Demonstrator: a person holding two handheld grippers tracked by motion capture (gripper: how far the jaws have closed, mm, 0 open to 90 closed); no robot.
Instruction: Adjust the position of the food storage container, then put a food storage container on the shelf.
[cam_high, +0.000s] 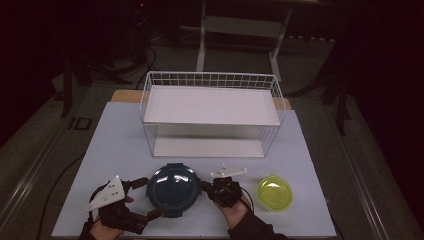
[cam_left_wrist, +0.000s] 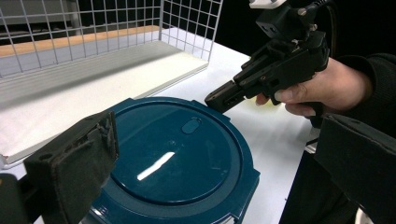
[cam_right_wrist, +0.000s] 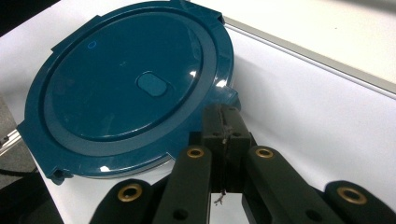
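Right gripper (cam_high: 204, 186) has its jaws pressed flat together with nothing between them, and the tips sit right at the right-hand rim of the dark teal lid (cam_high: 173, 186). From the right gripper view the closed tips look like they're touching or just about touching one of the lid's little edge tabs, hard to call which. Same story from the left gripper view, where the right gripper (cam_left_wrist: 220, 99) pokes in at the lid's far edge, held in the person's right hand (cam_left_wrist: 327, 86).

Left gripper (cam_high: 145, 197) is spread wide, one jaw up by the lid's far-left rim and the other down by its near-left rim, so the lid sits partly between them. Pads don't appear to be pressing on it. Its own camera shows the two black jaws well apart with the lid (cam_left_wrist: 175, 158) in the gap.

Lid lies flat on the pale table (cam_high: 115, 135), near the front edge, roughly centre. Just behind it stands the white wire rack (cam_high: 212, 112) with two shelves. Off to the right of the right hand there's a small yellow-green bowl (cam_high: 274, 193), apart from everything else.
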